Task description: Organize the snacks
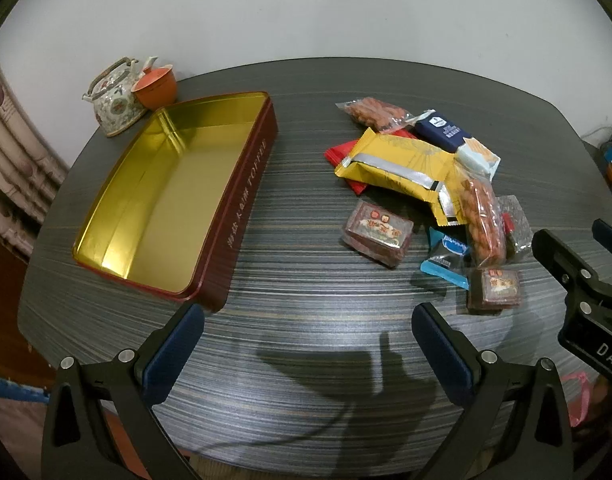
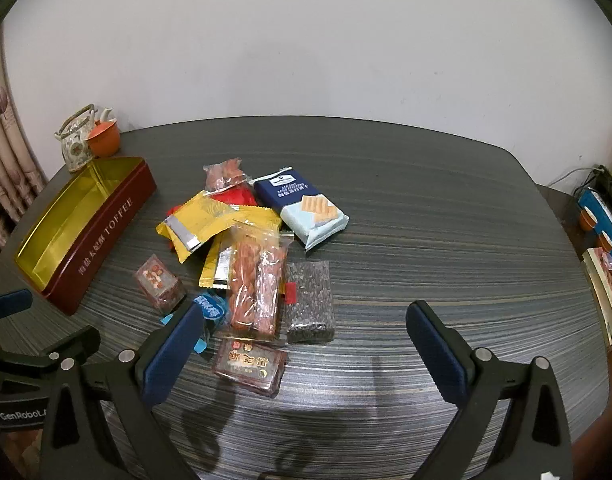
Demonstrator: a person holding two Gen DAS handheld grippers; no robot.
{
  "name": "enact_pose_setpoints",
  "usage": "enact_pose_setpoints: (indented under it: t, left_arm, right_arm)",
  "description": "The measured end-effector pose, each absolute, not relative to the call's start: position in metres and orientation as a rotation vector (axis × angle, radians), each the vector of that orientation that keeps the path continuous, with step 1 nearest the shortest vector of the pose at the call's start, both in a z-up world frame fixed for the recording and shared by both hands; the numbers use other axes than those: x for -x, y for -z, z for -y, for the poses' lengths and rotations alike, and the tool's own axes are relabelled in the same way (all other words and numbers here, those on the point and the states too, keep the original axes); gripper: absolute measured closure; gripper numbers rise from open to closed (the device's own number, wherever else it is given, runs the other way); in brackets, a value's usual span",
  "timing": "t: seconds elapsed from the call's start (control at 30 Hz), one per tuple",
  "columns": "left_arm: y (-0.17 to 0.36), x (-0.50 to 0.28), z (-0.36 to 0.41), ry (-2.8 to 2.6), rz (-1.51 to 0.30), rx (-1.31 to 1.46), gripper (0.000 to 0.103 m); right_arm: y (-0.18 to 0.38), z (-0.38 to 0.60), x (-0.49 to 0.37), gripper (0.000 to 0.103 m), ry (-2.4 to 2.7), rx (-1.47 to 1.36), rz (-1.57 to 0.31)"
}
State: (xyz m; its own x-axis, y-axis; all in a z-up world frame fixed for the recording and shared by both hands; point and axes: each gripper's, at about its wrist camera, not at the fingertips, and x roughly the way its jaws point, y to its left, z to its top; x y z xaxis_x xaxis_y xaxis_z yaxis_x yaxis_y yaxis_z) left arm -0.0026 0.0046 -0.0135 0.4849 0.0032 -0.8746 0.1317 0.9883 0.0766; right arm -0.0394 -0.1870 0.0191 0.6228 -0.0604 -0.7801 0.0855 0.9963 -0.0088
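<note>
A dark red toffee tin (image 1: pixel 241 204) (image 2: pixel 105 224) with a gold inside stands lidless and bare on the left of the dark table. To its right lies a loose heap of snacks: a yellow pack (image 1: pixel 402 168) (image 2: pixel 201 224), a navy and pale blue wafer pack (image 2: pixel 301 204) (image 1: pixel 450 132), clear packs of fried twists (image 2: pixel 257 284) (image 1: pixel 482 216), two small brown boxes (image 1: pixel 378 232) (image 2: pixel 251 364), a dark foil packet (image 2: pixel 310 300). My left gripper (image 1: pixel 308 320) is open above bare table near the tin. My right gripper (image 2: pixel 303 320) is open over the nearest snacks.
A patterned teapot (image 1: pixel 113 96) (image 2: pixel 75 140) and an orange cup (image 1: pixel 155 88) (image 2: pixel 103 138) stand at the back left corner behind the tin. A side table with books and cables (image 2: pixel 602 232) lies off the right edge. A white wall rises behind.
</note>
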Motion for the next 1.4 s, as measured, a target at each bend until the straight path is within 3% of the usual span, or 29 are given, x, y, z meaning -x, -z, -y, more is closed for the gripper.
enact_pose_setpoints:
  t: [1.4]
  left_arm:
    - [0.0187,-0.0021,-0.0008,0.078,-1.07,-0.143,0.0]
  right_arm:
    - [-0.0129,0.1927,0.0395,0.019,0.066,-0.052,-0.933]
